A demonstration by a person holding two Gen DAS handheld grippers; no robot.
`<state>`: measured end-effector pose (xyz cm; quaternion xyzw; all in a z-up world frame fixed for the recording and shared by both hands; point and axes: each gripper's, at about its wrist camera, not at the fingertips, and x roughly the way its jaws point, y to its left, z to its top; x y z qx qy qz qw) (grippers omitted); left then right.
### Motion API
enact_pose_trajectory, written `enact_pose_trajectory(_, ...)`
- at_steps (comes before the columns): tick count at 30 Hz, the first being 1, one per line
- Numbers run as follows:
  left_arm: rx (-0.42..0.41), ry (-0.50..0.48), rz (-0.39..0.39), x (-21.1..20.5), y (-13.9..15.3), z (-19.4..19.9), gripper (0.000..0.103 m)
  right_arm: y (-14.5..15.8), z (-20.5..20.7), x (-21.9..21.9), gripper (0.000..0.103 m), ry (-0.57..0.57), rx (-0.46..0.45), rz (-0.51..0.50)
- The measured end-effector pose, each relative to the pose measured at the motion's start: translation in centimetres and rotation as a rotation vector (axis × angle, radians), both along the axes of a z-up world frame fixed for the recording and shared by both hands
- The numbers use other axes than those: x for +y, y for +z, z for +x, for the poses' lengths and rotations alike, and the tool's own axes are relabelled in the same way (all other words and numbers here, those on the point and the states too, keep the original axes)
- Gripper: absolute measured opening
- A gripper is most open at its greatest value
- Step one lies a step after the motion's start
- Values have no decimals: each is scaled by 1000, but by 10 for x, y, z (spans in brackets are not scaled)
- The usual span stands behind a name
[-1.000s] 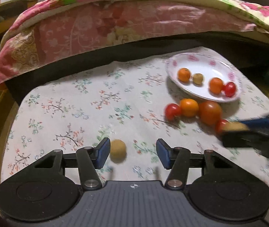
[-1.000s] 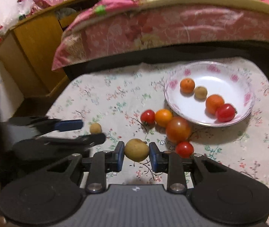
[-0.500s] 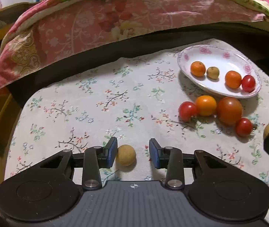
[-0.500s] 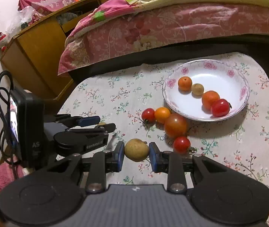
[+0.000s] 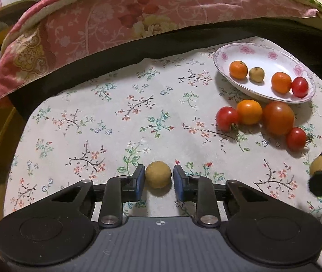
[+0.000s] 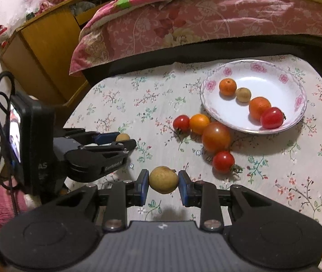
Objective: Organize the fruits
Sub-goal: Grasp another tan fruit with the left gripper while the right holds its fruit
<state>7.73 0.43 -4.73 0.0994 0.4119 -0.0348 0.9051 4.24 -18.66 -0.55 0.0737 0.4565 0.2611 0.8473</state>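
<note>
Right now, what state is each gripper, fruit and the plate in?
left gripper: shut on small tan fruit, which rests on tablecloth.
right gripper: shut on larger tan fruit, lifted clear.
plate: upright, holding four fruits.
loose fruits: four, on tablecloth beside plate.

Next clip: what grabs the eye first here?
The flowered white plate at the cloth's far right, holding four small fruits, with four more clustered just before it. Nearer, each set of tongs is closed on a round tan fruit: left tongs, right tongs.
</note>
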Motion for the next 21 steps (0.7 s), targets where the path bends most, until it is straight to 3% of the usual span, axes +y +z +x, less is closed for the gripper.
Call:
enact_pose_trajectory(11, 25, -67, -47, -11, 2, -14, 32, -19, -3, 13, 24, 35, 38, -59)
enact_pose_trajectory(21, 50, -98, -40, -17, 2, -24, 35, -38, 0, 21, 24, 34, 50, -126)
